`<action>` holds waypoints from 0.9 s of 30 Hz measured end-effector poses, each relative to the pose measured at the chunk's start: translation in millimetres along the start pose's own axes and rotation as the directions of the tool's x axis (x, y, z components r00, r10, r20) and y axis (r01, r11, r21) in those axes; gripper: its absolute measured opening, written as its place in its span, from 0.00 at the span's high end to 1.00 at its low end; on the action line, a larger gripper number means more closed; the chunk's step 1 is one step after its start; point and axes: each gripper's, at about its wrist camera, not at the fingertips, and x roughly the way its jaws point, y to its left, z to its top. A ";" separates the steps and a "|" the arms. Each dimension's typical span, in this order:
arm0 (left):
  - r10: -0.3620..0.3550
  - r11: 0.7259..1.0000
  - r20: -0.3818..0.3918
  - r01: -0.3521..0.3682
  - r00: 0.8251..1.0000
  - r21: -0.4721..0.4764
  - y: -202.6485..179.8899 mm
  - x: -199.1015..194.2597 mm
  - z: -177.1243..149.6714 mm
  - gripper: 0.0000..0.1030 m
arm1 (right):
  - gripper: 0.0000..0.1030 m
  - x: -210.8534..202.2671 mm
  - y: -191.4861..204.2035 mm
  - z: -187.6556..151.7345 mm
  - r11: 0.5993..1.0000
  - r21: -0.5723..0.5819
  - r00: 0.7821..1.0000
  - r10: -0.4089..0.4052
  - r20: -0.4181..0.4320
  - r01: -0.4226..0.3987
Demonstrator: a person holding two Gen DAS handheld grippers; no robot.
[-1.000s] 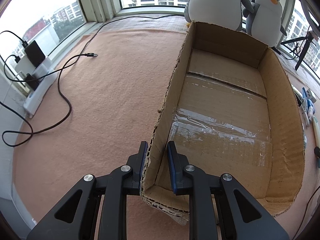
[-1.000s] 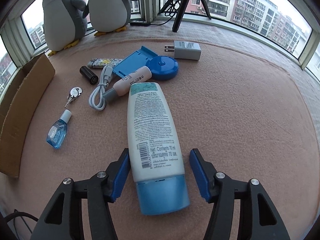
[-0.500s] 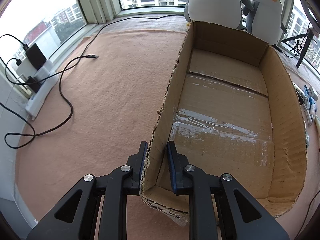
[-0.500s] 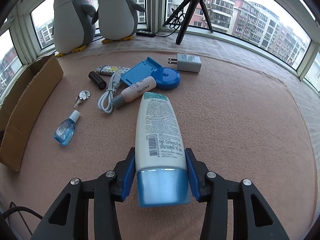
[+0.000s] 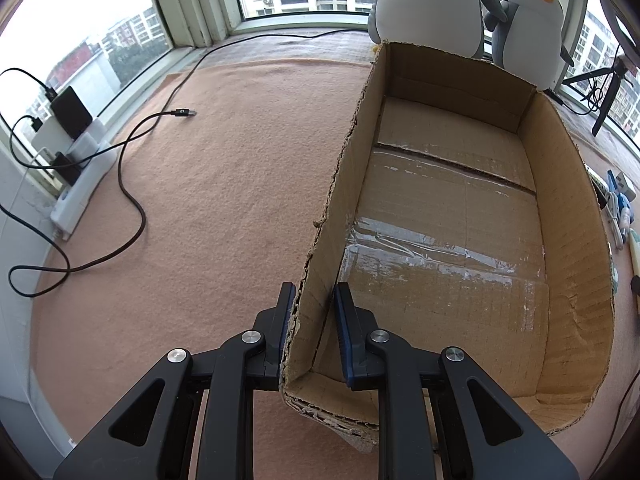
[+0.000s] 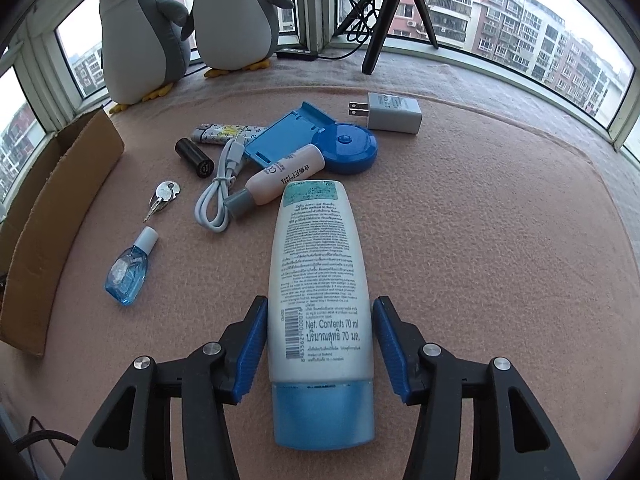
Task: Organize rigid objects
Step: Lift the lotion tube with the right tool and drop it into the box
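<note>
An open, empty cardboard box [image 5: 568, 184] lies on the pink carpet. My left gripper [image 5: 314, 292] is shut on its near left wall, one finger outside and one inside. In the right wrist view the box [image 6: 60, 216] shows at the left edge. A white lotion tube with a blue cap [image 6: 318, 280] lies flat, cap toward me. My right gripper [image 6: 320, 304] straddles its lower part; the jaws are opening and the pads stand just off its sides.
Beyond the tube lie a small blue bottle [image 6: 128, 268], a key [image 6: 162, 196], a white cable [image 6: 220, 196], a pink tube [image 6: 280, 178], a black cylinder [image 6: 194, 152], a blue case [image 6: 320, 140] and a charger [image 6: 388, 112]. Two plush penguins [image 6: 140, 28] stand by the window.
The right jaws closed in on the lotion tube, then spread slightly off its sides. The left gripper and box stayed put.
</note>
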 end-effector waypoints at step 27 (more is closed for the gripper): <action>-0.025 1.000 0.014 0.025 1.000 -0.016 4.5 -0.8 -2.3 0.83 | 0.57 -77.7 120.8 62.6 0.970 -0.148 0.966 0.213 0.146 -0.191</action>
